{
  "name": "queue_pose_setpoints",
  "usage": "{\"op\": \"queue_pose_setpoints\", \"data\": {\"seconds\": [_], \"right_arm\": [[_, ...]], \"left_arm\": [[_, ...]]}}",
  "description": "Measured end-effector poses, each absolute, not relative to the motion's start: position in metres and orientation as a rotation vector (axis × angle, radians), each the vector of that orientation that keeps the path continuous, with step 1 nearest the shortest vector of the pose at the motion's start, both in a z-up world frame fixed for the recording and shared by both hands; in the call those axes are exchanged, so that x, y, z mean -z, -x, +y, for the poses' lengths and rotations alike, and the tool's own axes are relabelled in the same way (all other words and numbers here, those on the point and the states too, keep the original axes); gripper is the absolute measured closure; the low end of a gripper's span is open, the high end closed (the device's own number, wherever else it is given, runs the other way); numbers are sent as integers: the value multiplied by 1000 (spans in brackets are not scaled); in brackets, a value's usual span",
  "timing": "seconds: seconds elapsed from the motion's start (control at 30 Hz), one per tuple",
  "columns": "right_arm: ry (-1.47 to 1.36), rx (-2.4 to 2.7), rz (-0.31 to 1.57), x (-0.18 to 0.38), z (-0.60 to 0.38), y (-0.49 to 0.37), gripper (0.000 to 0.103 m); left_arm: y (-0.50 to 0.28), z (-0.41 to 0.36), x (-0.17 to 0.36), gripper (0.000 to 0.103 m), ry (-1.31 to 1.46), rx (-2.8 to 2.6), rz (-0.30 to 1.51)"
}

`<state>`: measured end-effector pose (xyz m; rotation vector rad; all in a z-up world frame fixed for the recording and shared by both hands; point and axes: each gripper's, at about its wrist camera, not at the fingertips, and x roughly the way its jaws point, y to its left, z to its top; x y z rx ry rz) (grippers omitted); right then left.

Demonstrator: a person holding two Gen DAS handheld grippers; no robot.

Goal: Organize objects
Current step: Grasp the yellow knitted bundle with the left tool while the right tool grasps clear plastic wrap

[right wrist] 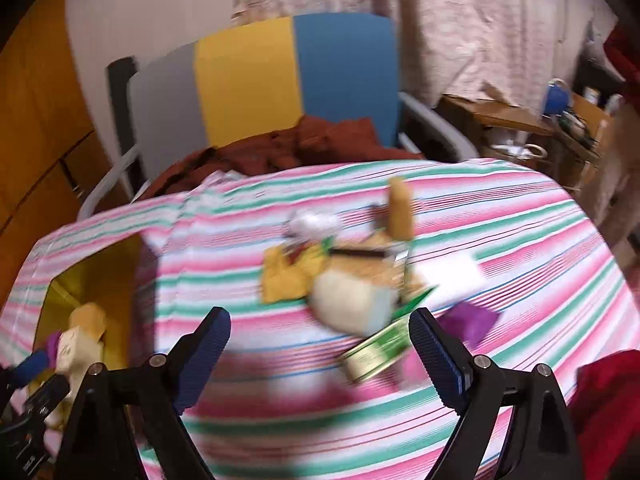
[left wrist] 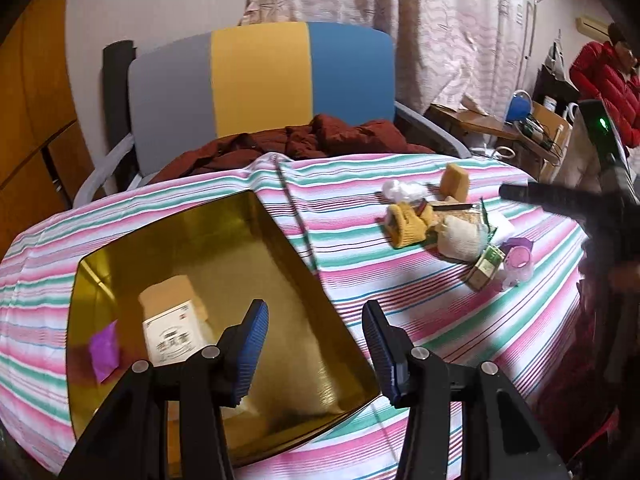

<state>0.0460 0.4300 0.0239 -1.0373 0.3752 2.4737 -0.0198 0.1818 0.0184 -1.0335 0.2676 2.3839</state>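
A gold tin box (left wrist: 248,264) lies on the striped tablecloth (left wrist: 400,320). Inside are a white printed carton (left wrist: 176,336) and a purple packet (left wrist: 105,348). My left gripper (left wrist: 316,344) is open and empty above the box's near right side. A pile lies to the right: yellow cloth (left wrist: 408,224), white pouch (left wrist: 464,236), green carton (left wrist: 486,266), purple cup (left wrist: 518,258), tan block (left wrist: 456,182). My right gripper (right wrist: 320,356) is open and empty just in front of that pile; the white pouch (right wrist: 352,300) and green carton (right wrist: 376,354) are blurred. The box (right wrist: 92,280) shows at the left.
A chair (left wrist: 260,80) with grey, yellow and blue back holds a dark red jacket (left wrist: 304,140) behind the table. A cluttered side table (left wrist: 500,124) and a person in a red coat (left wrist: 608,84) stand at the right. Curtains hang behind.
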Motion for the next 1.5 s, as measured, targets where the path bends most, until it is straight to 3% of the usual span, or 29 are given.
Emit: {"op": "queue_pose_setpoints", "data": {"seconds": [0.3, 0.57, 0.97, 1.2, 1.3, 1.33, 1.5], "right_arm": [[907, -2313, 580, -15, 530, -55, 9], [918, -2283, 728, 4, 549, -59, 7], [940, -2320, 806, 9, 552, -59, 6], [945, -2337, 817, 9, 551, -57, 5], [951, -2336, 820, 10, 551, -57, 5], [952, -2335, 822, 11, 551, -57, 4], [953, -2335, 801, 11, 551, -55, 4]], "left_arm": [[34, 233, -9, 54, 1073, -2263, 297], [79, 287, 6, 53, 1192, -2181, 211], [137, 361, 32, 34, 1273, -2115, 130], [159, 390, 56, 31, 1355, -2102, 130], [167, 395, 70, 35, 1390, -2098, 135], [167, 394, 72, 46, 1386, -2092, 127], [160, 379, 67, 60, 1359, -2088, 82]]}}
